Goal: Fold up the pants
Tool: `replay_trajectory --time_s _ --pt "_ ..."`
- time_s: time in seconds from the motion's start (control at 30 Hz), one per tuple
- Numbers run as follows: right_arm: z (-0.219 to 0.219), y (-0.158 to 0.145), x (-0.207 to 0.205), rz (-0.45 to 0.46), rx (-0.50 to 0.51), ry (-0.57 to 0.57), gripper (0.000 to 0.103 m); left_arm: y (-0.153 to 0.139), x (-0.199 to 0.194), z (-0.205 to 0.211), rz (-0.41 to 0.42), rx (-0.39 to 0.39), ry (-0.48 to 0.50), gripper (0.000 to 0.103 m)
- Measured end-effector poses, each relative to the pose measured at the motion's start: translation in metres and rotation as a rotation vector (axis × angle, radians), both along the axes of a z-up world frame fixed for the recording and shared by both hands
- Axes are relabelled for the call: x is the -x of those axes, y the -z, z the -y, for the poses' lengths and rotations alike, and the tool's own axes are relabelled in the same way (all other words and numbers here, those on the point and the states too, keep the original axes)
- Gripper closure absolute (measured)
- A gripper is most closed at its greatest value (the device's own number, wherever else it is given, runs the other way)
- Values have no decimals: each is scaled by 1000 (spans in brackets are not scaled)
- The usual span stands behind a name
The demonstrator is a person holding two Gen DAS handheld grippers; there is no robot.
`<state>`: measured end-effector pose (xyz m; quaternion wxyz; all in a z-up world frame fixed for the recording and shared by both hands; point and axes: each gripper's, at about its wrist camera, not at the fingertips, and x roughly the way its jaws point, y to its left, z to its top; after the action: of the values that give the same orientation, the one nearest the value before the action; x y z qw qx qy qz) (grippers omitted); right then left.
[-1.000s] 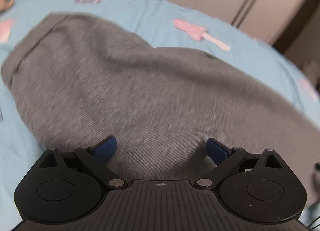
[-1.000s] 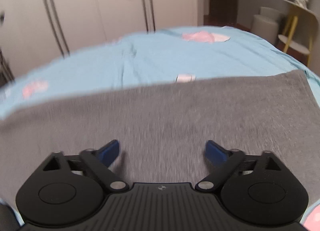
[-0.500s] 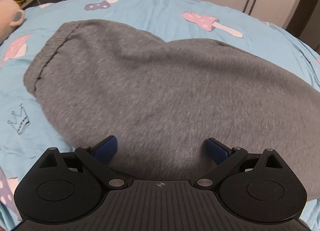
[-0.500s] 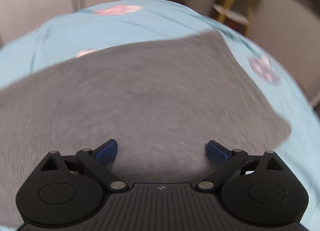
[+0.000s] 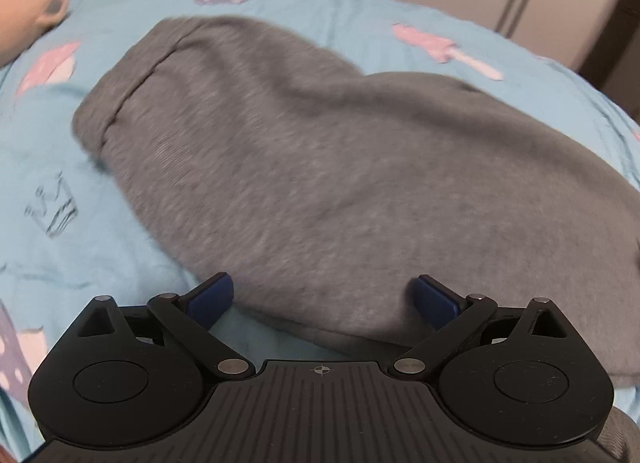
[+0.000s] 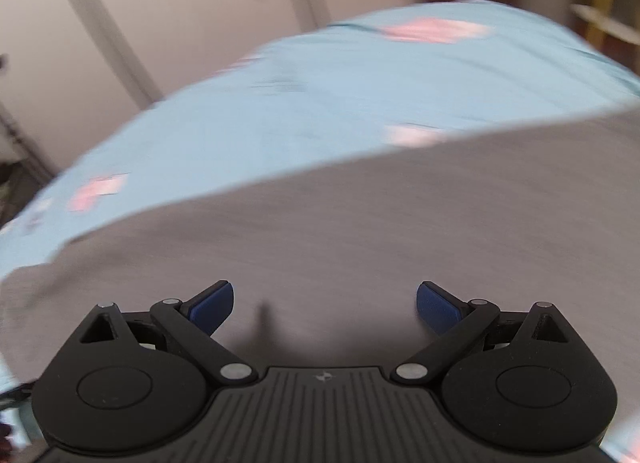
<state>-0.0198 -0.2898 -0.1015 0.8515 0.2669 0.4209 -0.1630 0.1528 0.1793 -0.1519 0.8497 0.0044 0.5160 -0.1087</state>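
Since half a second ago the left gripper (image 5: pixel 322 299) has drawn back a little from the pants (image 5: pixel 320 167), so a strip of sheet (image 5: pixel 100 263) now shows under its left finger, and the right gripper (image 6: pixel 324 303) has swung so that the pants' far edge runs slanted across its view. The pants lie flat on the sheet, grey, seemingly doubled leg on leg, with the waistband (image 5: pixel 120 95) at their far left end in the left view. This flat lay probably serves the next fold across the length. Both grippers hang just over the near part of the pants, jaws wide apart and holding nothing, likely to choose an edge to pinch. Wardrobe doors (image 6: pixel 200 23) stand beyond the pants.
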Motion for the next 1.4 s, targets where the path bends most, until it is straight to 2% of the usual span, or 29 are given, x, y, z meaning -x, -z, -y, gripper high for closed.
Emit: replay_trajectory --time_s 0.03,0.1,0.2,0.33,0.47,0.53,0.63,0.73,0.8,0.83,0.93,1.0,1.07,1.13,1.23,1.3,1.33,1.4 --pt "-7 -1 -18 16 -20 -34 4 6 -4 -5 -39 17 -29 0" --pt "-19 -2 -55 42 -40 -88 4 8 -6 -15 -49 73 -57 0" --pt "-38 -1 -106 55 -53 -150 4 6 -2 -8 -24 23 -37 0" --pt "-72 5 -162 69 -108 -244 4 7 -7 -6 -42 7 -22 0" --pt "-94 28 -206 8 -147 -320 4 1 -3 -12 -45 6 -38 0" --pt "-104 37 -218 -20 -155 -359 4 -2 0 -17 -46 16 -46 0" --pt "-112 39 -234 -15 -188 -412 4 -9 5 -22 -33 19 -52 0" --pt "-112 41 -250 -7 -326 -429 4 -15 8 -20 25 -5 -38 0" --pt "-112 41 -259 -24 -426 -447 4 -10 4 -20 7 -47 -54 0" --pt "-113 40 -262 -35 -450 -448 4 -8 3 -23 -3 -24 -63 0" --pt "-115 29 -265 0 -432 -481 4 -3 2 -30 -22 7 -81 0" --pt "-122 39 -273 -85 -413 -512 4 -3 4 -28 -13 -8 -75 0" --pt "-129 50 -275 -166 -453 -570 4 -2 5 -29 -6 -8 -76 0" --pt "-132 50 -274 -176 -497 -621 4 -1 7 -30 -6 -1 -77 0" --pt "-128 52 -273 -186 -619 -639 4 2 3 -24 -6 -9 -76 0" --pt "-129 55 -277 -238 -589 -662 4 2 3 -23 -4 -13 -75 0" --pt "-128 59 -279 -249 -603 -648 4 2 3 -23 -5 -13 -76 0" --pt "-126 69 -283 -231 -714 -598 4 2 2 -22 -7 -13 -77 0"
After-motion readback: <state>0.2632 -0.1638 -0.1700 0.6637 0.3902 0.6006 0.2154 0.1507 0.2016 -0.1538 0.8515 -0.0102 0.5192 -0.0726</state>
